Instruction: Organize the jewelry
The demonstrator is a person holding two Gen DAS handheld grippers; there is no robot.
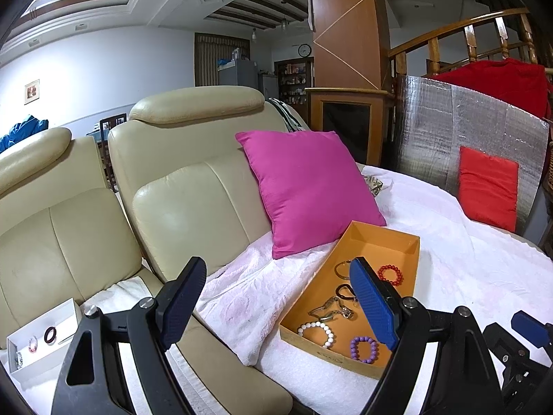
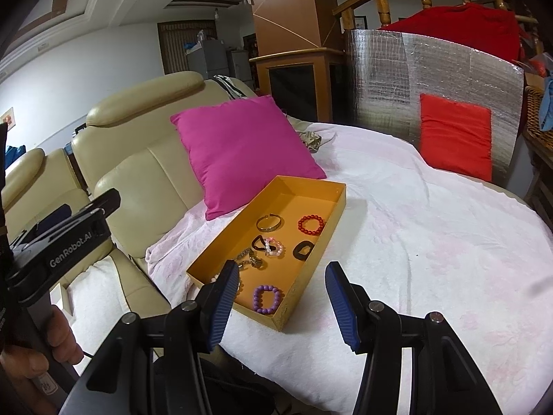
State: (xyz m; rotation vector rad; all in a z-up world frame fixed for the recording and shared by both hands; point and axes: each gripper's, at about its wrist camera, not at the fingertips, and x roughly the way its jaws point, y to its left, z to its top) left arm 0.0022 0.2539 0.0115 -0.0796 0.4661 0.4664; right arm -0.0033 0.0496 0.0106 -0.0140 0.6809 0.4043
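Note:
An orange tray lies on the white-blanketed couch seat and holds several bracelets: red beads, purple beads, white beads, a metal bangle, a dark ring and a chain. A white box at the left holds a dark ring and a pink bracelet. My left gripper is open and empty, in front of the tray. My right gripper is open and empty above the tray's near corner.
A magenta pillow leans on the cream leather backrest behind the tray. A red cushion rests against a silver foil board at the right. The white blanket spreads right of the tray.

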